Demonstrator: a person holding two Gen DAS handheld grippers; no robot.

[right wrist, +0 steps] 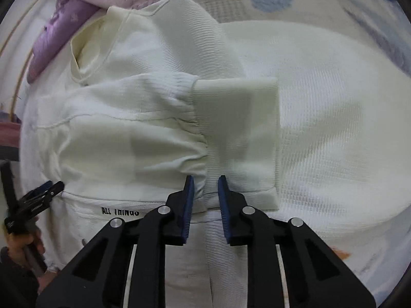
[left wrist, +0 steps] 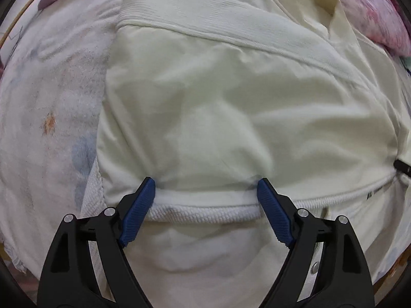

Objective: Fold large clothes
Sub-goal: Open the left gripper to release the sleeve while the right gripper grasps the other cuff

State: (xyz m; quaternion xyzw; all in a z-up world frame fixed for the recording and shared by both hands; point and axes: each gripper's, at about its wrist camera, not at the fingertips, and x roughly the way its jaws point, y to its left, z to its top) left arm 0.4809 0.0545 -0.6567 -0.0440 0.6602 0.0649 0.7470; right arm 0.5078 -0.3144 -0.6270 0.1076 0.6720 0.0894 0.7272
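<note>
Risk: my right tongs [right wrist: 205,183], nearly together astride sweatshirt [left wrist: 205,102] cuff [right wrist: 239,138], may slip; left tongs [left wrist: 206,187] wide apart, grab extra layers.

Your right gripper [right wrist: 205,185] points down at a cream sweatshirt [right wrist: 321,128] spread over a printed bedsheet [right wrist: 269,0]; its blue pads [right wrist: 189,205] stand a narrow gap apart, and the lower edge of the ribbed cuff [right wrist: 239,133] lies between their tips; whether they press the cloth you cannot tell. The sleeve [right wrist: 128,141] is folded across the body, gathered where it meets the cuff; black lettering [right wrist: 120,211] peeks out beneath it. At the left edge your other gripper [right wrist: 43,192] touches the garment's side, with a hand [right wrist: 20,251] below it; a purple cushion [right wrist: 56,33] sits upper left.
</note>
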